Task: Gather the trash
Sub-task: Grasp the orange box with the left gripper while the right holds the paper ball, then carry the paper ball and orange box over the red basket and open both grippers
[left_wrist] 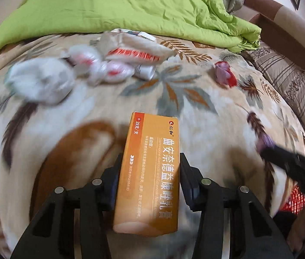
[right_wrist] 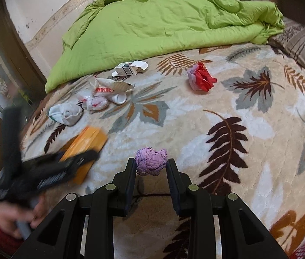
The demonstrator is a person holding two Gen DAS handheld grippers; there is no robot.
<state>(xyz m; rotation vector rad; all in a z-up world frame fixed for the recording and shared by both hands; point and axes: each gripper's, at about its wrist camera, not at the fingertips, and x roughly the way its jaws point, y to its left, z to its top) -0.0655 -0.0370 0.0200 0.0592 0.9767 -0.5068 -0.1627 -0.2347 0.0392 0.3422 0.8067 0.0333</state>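
On my left gripper both fingers are pressed against the sides of an orange carton, pinching it above the leaf-patterned blanket. Its face reads "仁和", "曲安奈德益康唑乳膏" and "29克/支". My right gripper is closed on a crumpled purple paper ball, a finger touching each side. Further out I note a white wad, then crumpled plastic wrappers with red print I cannot read and a torn bag beside them. A red and lilac wrapper lies well apart to the right. A small white box with a barcode sits near the green quilt.
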